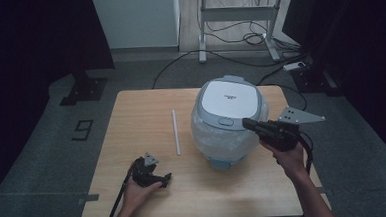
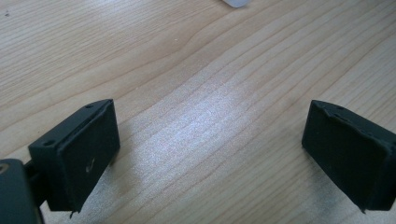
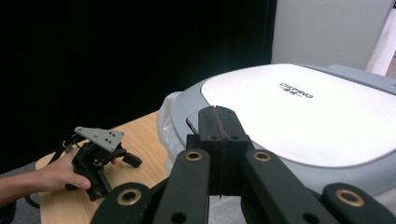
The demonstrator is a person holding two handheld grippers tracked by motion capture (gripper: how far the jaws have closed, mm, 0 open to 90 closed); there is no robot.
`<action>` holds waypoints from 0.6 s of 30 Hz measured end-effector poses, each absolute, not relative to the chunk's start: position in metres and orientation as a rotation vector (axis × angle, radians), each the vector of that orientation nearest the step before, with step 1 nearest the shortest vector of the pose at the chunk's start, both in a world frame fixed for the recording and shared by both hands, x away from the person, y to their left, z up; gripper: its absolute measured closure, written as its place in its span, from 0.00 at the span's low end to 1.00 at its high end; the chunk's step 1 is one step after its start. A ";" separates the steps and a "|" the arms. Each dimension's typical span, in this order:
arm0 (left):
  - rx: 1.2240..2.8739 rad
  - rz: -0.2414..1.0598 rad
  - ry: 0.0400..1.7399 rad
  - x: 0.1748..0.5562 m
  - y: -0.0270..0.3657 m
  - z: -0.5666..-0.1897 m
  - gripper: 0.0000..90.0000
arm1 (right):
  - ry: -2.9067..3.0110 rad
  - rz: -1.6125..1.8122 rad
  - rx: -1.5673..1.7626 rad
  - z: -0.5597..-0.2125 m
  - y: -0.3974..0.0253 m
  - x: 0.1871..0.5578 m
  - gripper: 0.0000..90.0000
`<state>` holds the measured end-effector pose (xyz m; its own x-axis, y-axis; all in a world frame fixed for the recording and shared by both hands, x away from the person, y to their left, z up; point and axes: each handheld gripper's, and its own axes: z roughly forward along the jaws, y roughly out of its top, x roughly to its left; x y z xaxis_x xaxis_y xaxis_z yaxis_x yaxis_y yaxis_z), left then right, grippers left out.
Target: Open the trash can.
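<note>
A rounded rice cooker (image 1: 229,119), grey-rimmed with a flat, matte white lid and a crinkly clear plastic wrap around its body, stands on the right half of the pale wood-grain bench (image 1: 135,191). The right gripper (image 1: 247,124) is held at the cooker's front edge by the lid's latch button, its black fingers (image 3: 218,140) pressed flat together with nothing between them. The left gripper (image 1: 165,180) rests low on the bench near the front left, its blocky, rubber-faced fingers (image 2: 86,156) spread wide over bare wood. A thin white straw-like rod (image 1: 175,132) lies straight on the bench, left of the cooker.
</note>
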<state>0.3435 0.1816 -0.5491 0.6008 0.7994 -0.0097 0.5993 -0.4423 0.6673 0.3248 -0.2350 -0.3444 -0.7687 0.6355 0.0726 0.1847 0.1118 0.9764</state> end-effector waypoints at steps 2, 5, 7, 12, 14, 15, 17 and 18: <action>2.193 0.409 1.100 0.343 0.182 -0.549 0.04 | 2.037 1.694 0.799 -0.345 -0.233 0.327 1.00; 2.193 0.409 1.100 0.343 0.182 -0.549 0.04 | 2.047 1.692 0.800 -0.345 -0.229 0.330 1.00; 2.192 0.409 1.100 0.343 0.182 -0.549 0.04 | 2.054 1.690 0.799 -0.345 -0.227 0.332 1.00; 2.193 0.409 1.100 0.343 0.182 -0.549 0.04 | 2.068 1.690 0.792 -0.345 -0.220 0.336 1.00; 2.193 0.409 1.100 0.343 0.182 -0.549 0.04 | 2.073 1.688 0.792 -0.345 -0.218 0.338 1.00; 2.193 0.409 1.100 0.343 0.182 -0.549 0.04 | 2.075 1.687 0.792 -0.345 -0.217 0.338 1.00; 2.193 0.408 1.100 0.343 0.182 -0.549 0.04 | 2.079 1.688 0.794 -0.345 -0.215 0.340 1.00; 2.193 0.408 1.100 0.343 0.182 -0.549 0.04 | 2.081 1.688 0.793 -0.345 -0.214 0.340 1.00</action>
